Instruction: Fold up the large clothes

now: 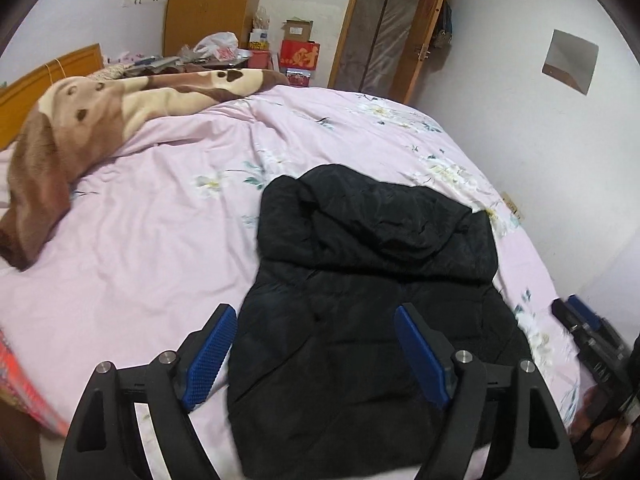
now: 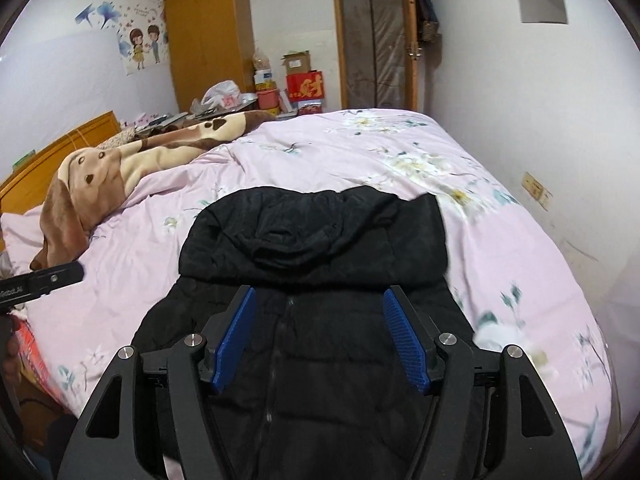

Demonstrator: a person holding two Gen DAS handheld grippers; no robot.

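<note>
Lying flat at lower centre of both views: 1 black padded jacket (image 1: 360, 320) on a pink floral bedspread (image 1: 160, 220), hood at the upper end, zip facing up in the right wrist view. Left tool (image 1: 312, 354): blue pads spread wide, holding nothing, above the jacket's lower left edge. Right tool (image 2: 318, 338): wide, holding nothing, above the zip. Brown blanket (image 2: 120, 168), upper left; wooden wardrobe (image 2: 208, 36) behind.

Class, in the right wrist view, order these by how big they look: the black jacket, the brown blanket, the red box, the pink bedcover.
Largest to smallest:
1. pink bedcover
2. black jacket, though it lies nearest the camera, which inflates it
3. brown blanket, farther off, so its rank against the jacket is unsure
4. red box
</note>
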